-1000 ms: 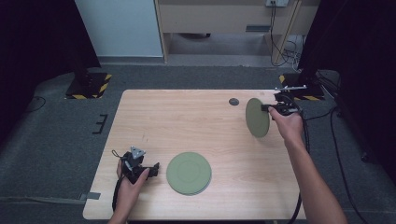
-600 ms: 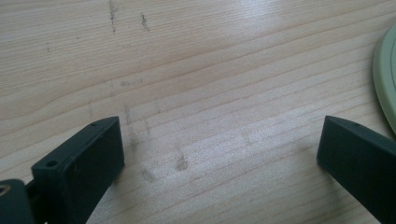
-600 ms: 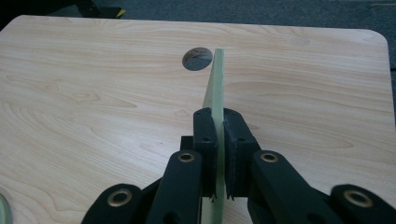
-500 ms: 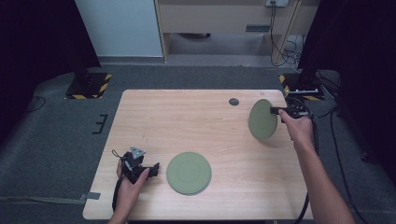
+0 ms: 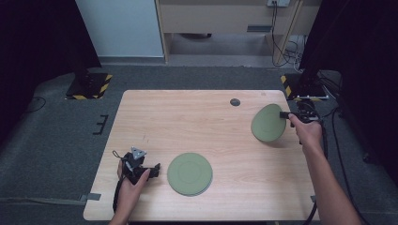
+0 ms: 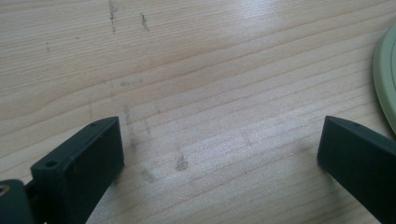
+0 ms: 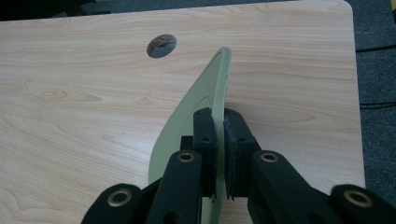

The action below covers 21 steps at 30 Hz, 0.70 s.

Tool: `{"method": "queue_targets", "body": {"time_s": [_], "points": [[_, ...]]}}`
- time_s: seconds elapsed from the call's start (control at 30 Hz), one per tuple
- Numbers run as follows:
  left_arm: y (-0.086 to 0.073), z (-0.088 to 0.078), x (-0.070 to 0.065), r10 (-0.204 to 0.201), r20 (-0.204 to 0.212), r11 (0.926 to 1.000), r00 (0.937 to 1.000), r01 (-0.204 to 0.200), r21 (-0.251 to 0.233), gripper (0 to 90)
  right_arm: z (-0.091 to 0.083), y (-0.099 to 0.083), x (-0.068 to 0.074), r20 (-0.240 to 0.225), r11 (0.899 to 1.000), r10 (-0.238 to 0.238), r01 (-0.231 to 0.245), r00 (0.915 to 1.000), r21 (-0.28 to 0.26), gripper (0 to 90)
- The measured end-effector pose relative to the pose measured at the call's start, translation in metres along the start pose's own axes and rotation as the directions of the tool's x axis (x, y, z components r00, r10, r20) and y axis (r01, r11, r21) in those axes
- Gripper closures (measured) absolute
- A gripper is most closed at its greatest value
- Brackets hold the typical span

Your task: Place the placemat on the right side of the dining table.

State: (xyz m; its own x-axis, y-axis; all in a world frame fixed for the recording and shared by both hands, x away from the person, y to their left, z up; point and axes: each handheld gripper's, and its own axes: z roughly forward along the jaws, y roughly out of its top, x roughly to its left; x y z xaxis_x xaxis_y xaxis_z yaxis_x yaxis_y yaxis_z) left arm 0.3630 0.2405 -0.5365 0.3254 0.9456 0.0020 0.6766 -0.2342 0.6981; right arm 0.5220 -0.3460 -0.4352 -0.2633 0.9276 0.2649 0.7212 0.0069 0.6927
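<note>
From my station, left to right: left gripper (image 5: 151, 169) rests near the table's (image 5: 197, 117) near-left corner, jaws spread wide over bare wood, holding nothing; just right of it a flat green plate (image 5: 189, 173) lies untouched; far right, my right gripper (image 5: 285, 115) is clamped on the rim of the tilted green plate (image 5: 268, 123), carried on edge above the tabletop. I judge it light, rigid, smooth and liable to slip; the rim is the sound hold. No legible markings or labels.
</note>
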Motion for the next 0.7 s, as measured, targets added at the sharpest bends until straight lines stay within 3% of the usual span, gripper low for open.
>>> {"method": "queue_targets", "body": {"time_s": [0.5, 0.7], "points": [[0.0, 0.0, 0.0, -0.001, 0.001, 1.0, 1.0, 0.001, 0.001, 0.0, 0.007, -0.009, -0.011, 0.056, 0.999, -0.012, 0.01, 0.9984, 0.036, 85.4], [0.0, 0.0, 0.0, -0.001, 0.001, 1.0, 1.0, 0.001, 0.001, 0.0, 0.012, -0.015, -0.02, 0.072, 0.999, 0.004, -0.007, 0.9974, 0.049, 84.8]]}}
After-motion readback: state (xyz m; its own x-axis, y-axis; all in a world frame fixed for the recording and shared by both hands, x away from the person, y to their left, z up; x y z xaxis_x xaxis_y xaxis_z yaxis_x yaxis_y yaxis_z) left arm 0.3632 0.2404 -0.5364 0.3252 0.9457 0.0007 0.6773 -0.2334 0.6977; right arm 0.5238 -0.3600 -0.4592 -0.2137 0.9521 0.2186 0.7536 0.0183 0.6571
